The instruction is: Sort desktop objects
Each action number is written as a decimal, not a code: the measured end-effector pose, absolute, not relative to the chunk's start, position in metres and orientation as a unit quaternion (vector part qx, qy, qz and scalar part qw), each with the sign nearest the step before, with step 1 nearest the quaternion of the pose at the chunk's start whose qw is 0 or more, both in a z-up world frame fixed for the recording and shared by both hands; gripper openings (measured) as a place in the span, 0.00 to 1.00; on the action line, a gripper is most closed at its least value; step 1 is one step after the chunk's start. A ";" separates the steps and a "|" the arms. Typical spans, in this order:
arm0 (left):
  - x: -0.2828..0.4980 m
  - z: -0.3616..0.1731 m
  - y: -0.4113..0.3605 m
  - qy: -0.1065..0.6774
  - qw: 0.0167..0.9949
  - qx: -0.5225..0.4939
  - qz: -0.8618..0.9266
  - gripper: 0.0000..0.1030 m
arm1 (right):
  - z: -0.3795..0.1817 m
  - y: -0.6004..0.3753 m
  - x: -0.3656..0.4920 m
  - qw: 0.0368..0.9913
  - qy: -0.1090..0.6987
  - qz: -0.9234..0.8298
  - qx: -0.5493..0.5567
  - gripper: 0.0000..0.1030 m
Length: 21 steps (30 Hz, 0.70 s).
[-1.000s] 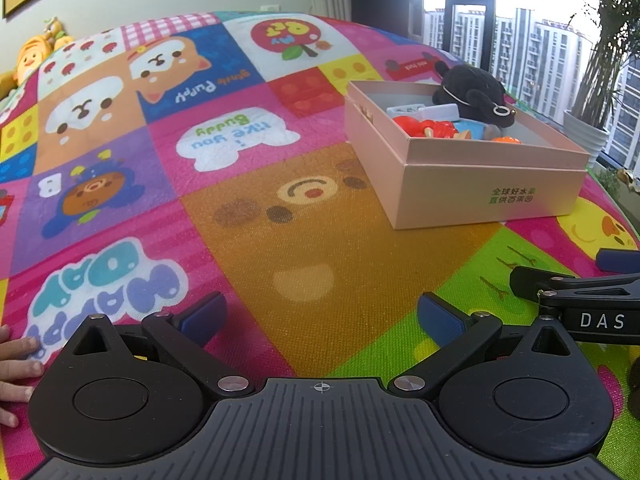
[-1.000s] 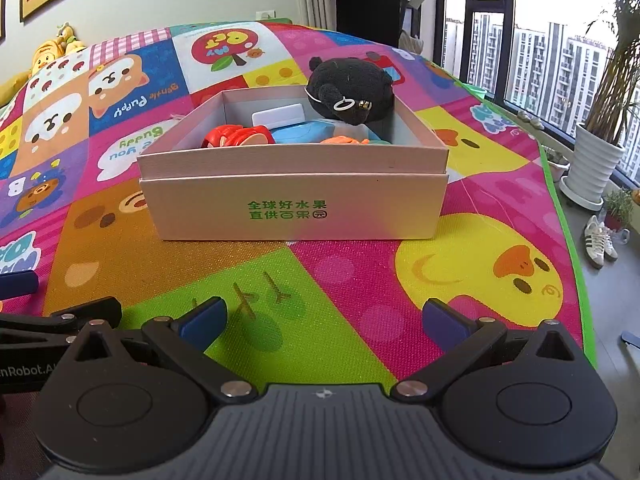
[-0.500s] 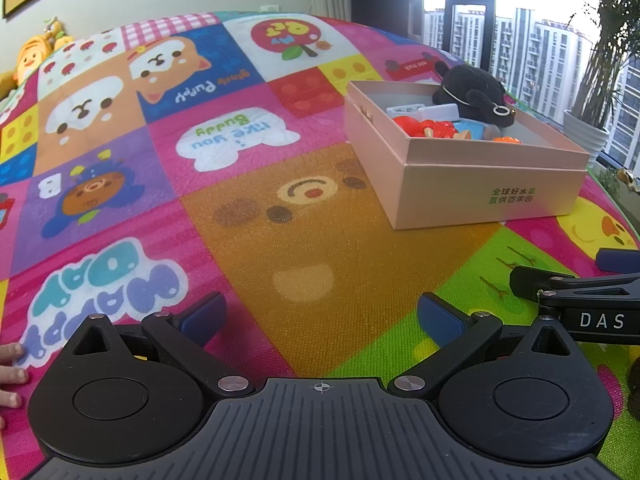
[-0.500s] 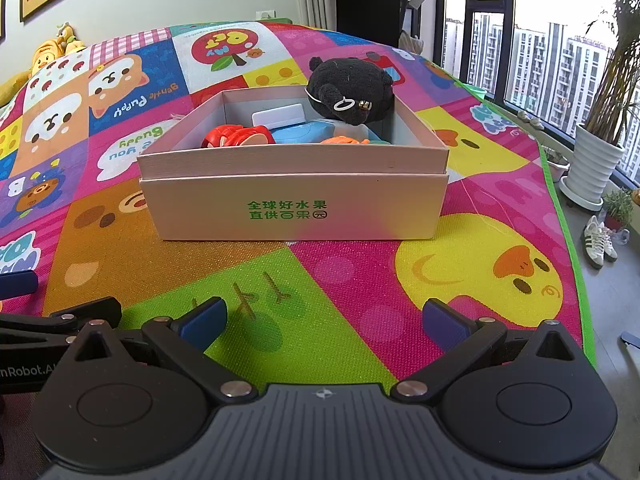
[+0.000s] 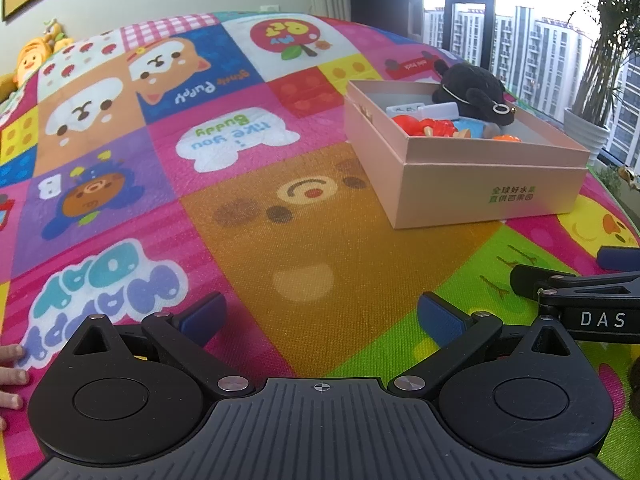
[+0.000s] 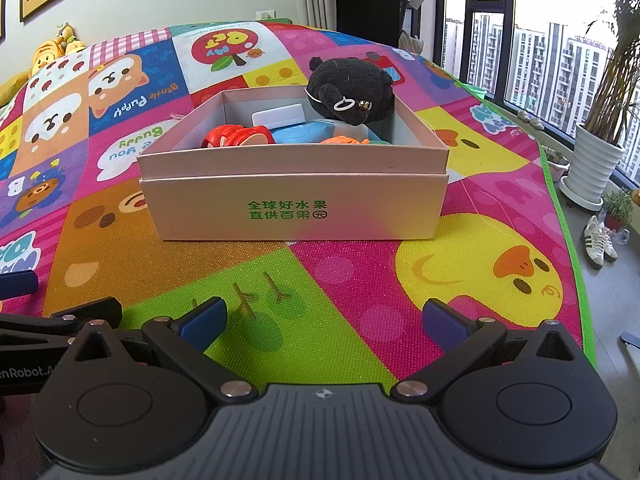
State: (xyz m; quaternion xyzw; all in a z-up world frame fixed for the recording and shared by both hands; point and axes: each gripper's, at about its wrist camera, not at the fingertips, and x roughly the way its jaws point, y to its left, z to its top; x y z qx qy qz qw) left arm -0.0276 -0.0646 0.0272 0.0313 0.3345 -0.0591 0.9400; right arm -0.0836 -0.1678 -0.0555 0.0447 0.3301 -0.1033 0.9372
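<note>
Left gripper point(image 5: 320, 312) low, level, jaws spread wide, nothing between them, right gripper point(image 6: 324, 318) likewise wide and holding nothing, the two side by side, bare fingers point(image 5: 12, 376) at left edge

So the whole surface is a bright cartoon-print patchwork play mat point(image 6: 360, 280) with puppies, bears and a yellow duck. Sitting directly on it, toward the far right, is a pale pink cardboard box point(image 6: 296, 208) with green lettering.
</note>
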 end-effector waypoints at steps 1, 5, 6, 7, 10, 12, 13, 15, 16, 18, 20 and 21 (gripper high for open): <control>-0.027 0.027 -0.065 0.335 0.940 0.030 -0.060 1.00 | -0.056 -0.168 -0.084 0.937 0.330 -0.103 0.045 1.00; -0.028 0.027 -0.065 0.334 0.940 0.030 -0.062 1.00 | -0.055 -0.168 -0.084 0.937 0.330 -0.103 0.045 1.00; -0.028 0.027 -0.065 0.334 0.940 0.031 -0.064 1.00 | -0.055 -0.168 -0.084 0.937 0.330 -0.103 0.044 1.00; -0.028 0.027 -0.065 0.333 0.940 0.033 -0.067 1.00 | -0.055 -0.168 -0.084 0.937 0.330 -0.103 0.045 1.00; -0.025 0.029 -0.060 0.340 0.936 0.031 -0.083 1.00 | -0.055 -0.168 -0.084 0.937 0.330 -0.103 0.045 1.00; -0.023 0.030 -0.057 0.344 0.935 0.013 -0.083 1.00 | -0.055 -0.168 -0.084 0.937 0.330 -0.103 0.044 1.00; -0.024 0.030 -0.058 0.344 0.935 0.012 -0.082 1.00 | -0.055 -0.168 -0.084 0.937 0.330 -0.103 0.044 1.00; -0.024 0.029 -0.063 0.346 0.934 0.038 -0.084 1.00 | -0.055 -0.168 -0.084 0.937 0.330 -0.103 0.045 1.00; -0.024 0.029 -0.062 0.347 0.933 0.036 -0.085 1.00 | -0.055 -0.168 -0.084 0.937 0.330 -0.103 0.044 1.00; -0.024 0.029 -0.061 0.348 0.933 0.033 -0.088 1.00 | -0.055 -0.168 -0.084 0.937 0.330 -0.103 0.045 1.00; -0.024 0.029 -0.060 0.347 0.933 0.033 -0.089 1.00 | -0.055 -0.168 -0.084 0.937 0.330 -0.103 0.044 1.00; -0.024 0.028 -0.060 0.347 0.933 0.034 -0.089 1.00 | -0.055 -0.168 -0.084 0.937 0.330 -0.103 0.044 1.00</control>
